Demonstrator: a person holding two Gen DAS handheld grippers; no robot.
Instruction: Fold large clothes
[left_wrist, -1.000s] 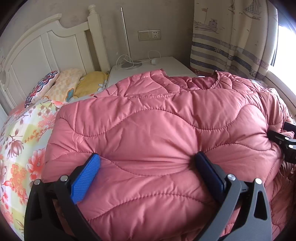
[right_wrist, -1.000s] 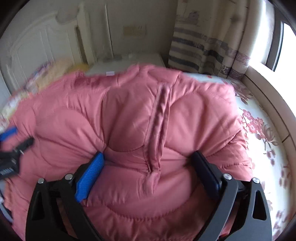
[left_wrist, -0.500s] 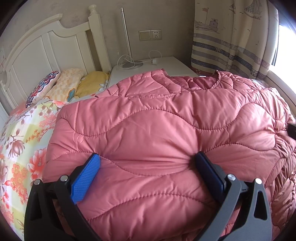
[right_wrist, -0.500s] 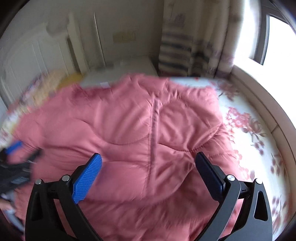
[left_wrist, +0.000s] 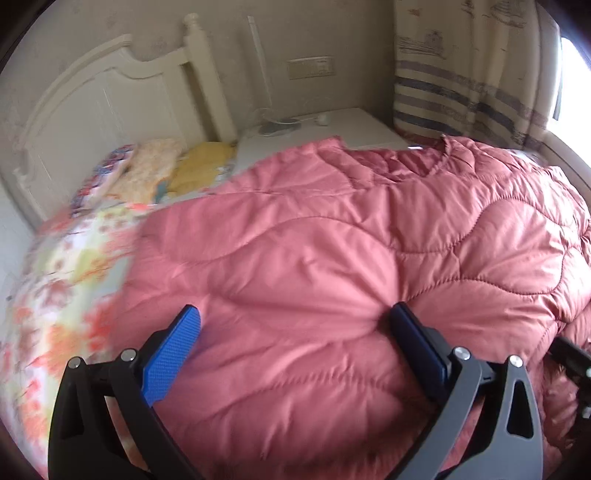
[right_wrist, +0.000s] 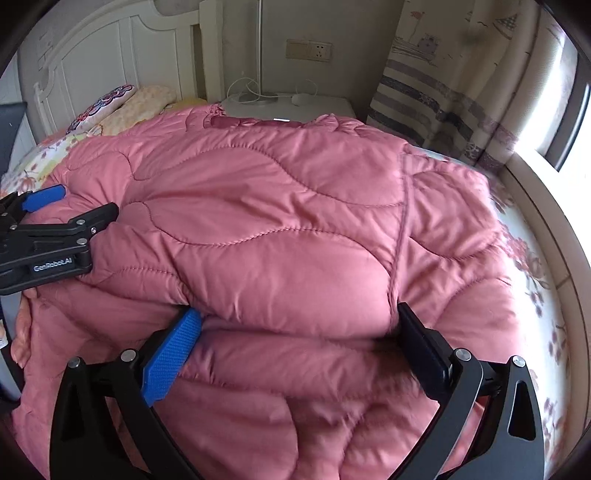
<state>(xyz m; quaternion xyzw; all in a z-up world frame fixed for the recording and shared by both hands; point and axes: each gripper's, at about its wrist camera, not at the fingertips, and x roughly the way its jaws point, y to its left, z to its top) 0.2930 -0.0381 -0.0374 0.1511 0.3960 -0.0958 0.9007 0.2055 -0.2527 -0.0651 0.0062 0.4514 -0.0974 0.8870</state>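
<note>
I hold one claw in each hand above the bed (right_wrist: 535, 258), and the big pink quilted jacket (right_wrist: 280, 229) lies spread over most of it, with its collar toward the headboard (left_wrist: 92, 122) and the white nightstand (left_wrist: 354, 125), and its hem at the foot edge near me. My left claw (left_wrist: 295, 343) has its jaws wide apart and grips nothing; the puffy cloth swells up between the two blue pads, which only press on it or hover just over it. My right claw (right_wrist: 299, 339) is also spread wide, and here a thick roll of the lower part bulges between the pads, so I think it pushes against a fold and does not pinch it. In the right view the bottom seems already turned up into a second layer, and one side looks laid inward, though the left picture is blurred and I cannot be sure how neat this is. I judge the folding as begun but far from finished: the jacket is still broad and puffy, and it needs more folds and pressing flat into a compact bundle.
</note>
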